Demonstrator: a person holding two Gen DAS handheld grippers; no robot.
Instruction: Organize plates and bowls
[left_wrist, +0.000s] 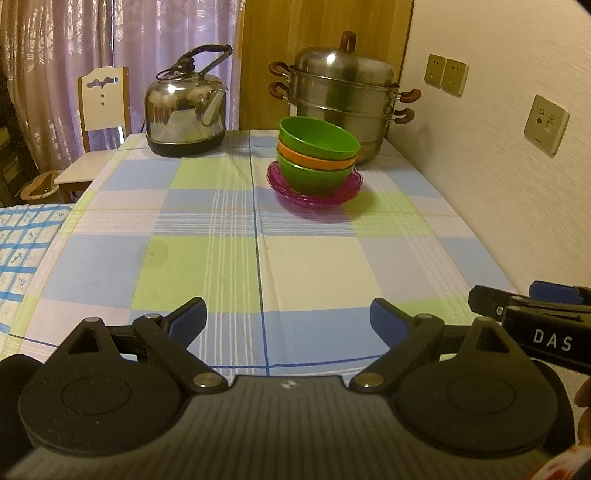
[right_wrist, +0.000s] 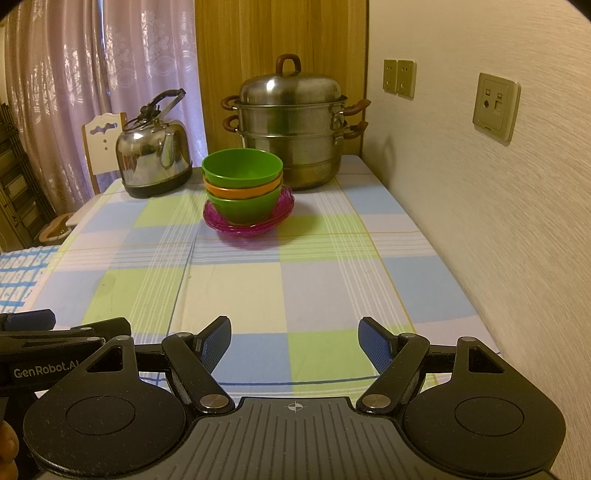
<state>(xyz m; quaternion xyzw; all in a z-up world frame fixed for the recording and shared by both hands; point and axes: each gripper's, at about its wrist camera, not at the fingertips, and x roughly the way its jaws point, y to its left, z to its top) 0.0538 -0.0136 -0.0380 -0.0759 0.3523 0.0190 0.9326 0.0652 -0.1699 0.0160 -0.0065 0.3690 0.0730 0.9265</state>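
Three nested bowls, a green bowl (left_wrist: 321, 134) (right_wrist: 242, 166) over an orange bowl (left_wrist: 314, 157) (right_wrist: 240, 192) over another green one, stand on stacked magenta plates (left_wrist: 284, 188) (right_wrist: 218, 221) far back on the checked tablecloth. My left gripper (left_wrist: 289, 319) hovers open over the near end of the table, nothing between its blue pads. My right gripper (right_wrist: 294, 341) is likewise open and empty over the near edge, far from the stack. Part of the right gripper (left_wrist: 535, 314) shows at the right of the left wrist view, and the left gripper (right_wrist: 55, 339) shows at the left of the right wrist view.
A steel kettle (left_wrist: 186, 107) (right_wrist: 155, 158) stands at the back left, a steel steamer pot (left_wrist: 343, 96) (right_wrist: 291, 129) right behind the stack. A wall with sockets (right_wrist: 496, 107) runs along the table's right side. A white chair (left_wrist: 99, 110) stands left.
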